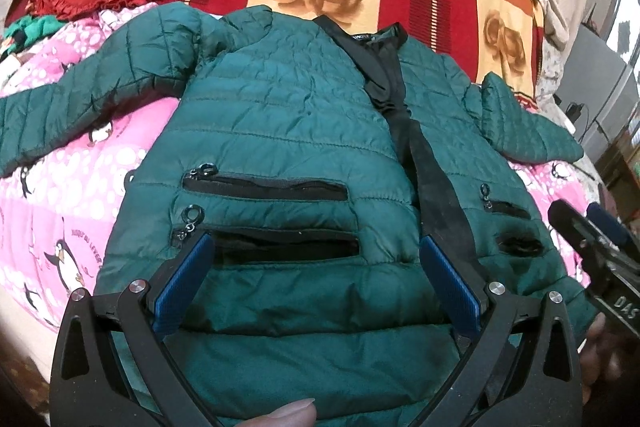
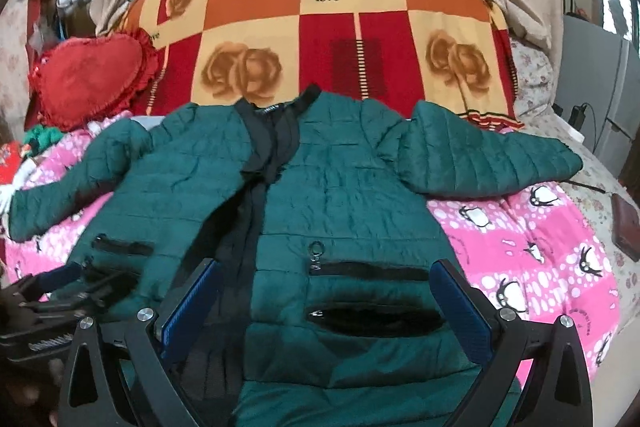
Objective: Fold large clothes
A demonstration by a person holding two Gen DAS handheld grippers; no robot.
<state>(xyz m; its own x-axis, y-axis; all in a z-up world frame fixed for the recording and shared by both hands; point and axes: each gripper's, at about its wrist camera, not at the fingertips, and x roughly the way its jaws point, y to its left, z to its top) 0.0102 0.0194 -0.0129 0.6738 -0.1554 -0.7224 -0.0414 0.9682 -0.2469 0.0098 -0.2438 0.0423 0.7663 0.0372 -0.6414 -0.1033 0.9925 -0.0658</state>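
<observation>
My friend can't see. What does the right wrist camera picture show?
A green puffy jacket lies flat on a bed, front up, both sleeves spread out, on a pink penguin blanket. The right gripper hangs open over its lower front, near two zip pockets. A red heart pillow sits behind.

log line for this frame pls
phase: pre-fold | jacket: flat on bed, sleeves out | left gripper: open over hem | right gripper: open over hem

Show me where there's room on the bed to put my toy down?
Free: the pink penguin blanket right of the jacket, below its sleeve; and the checked rose blanket above the collar. Crowded: the middle under the jacket, and the left corner with the heart pillow.
</observation>
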